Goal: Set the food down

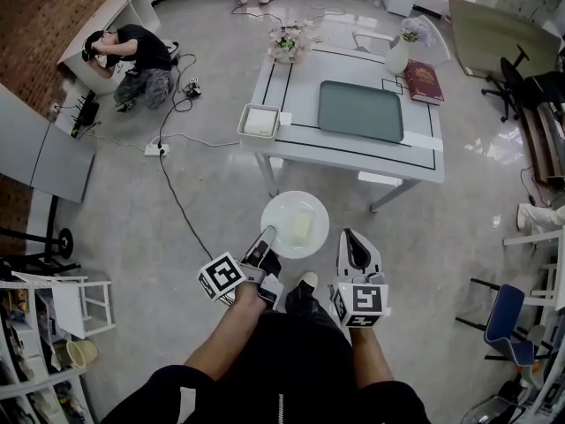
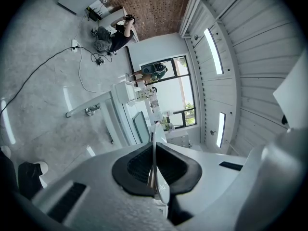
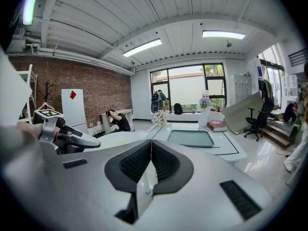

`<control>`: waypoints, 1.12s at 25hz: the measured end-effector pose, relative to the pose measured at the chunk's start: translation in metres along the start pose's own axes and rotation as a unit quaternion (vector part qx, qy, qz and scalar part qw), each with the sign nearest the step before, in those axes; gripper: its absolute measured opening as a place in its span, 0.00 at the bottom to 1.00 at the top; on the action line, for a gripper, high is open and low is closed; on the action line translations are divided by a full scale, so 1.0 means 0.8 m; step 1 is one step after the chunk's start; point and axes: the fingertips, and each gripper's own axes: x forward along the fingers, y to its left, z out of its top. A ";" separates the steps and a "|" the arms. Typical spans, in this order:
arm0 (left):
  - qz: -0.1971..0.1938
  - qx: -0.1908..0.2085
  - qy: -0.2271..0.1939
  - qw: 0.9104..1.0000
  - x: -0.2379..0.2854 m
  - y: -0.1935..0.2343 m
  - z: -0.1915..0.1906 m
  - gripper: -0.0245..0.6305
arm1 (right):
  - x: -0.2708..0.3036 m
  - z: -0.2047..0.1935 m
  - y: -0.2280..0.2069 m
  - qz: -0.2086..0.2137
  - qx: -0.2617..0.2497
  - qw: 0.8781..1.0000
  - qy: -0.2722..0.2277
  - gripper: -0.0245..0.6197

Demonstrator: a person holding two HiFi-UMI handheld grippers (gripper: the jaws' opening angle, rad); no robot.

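Head view: the white plate (image 1: 295,224) is held level out over the floor, well short of the table (image 1: 300,144), presumably so the pale food block (image 1: 302,227) at its centre can't slide. The left gripper (image 1: 263,239) is clamped on the plate's near-left rim, with the food just beyond its jaws. The right gripper (image 1: 354,242) hangs beside the plate's right edge, its 2 jaws pressed together on nothing.
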 end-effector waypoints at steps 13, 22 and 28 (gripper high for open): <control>0.003 0.004 -0.004 1.000 0.046 -0.016 -0.029 0.06 | 0.007 0.002 -0.060 0.004 0.009 1.000 -0.001 0.05; 0.006 0.008 -0.002 1.000 0.057 -0.022 -0.038 0.06 | 0.005 0.002 -0.077 0.003 0.017 1.000 -0.007 0.05; 0.006 0.011 0.003 1.000 0.058 -0.026 -0.042 0.06 | -0.003 0.001 -0.086 -0.007 0.024 1.000 -0.009 0.05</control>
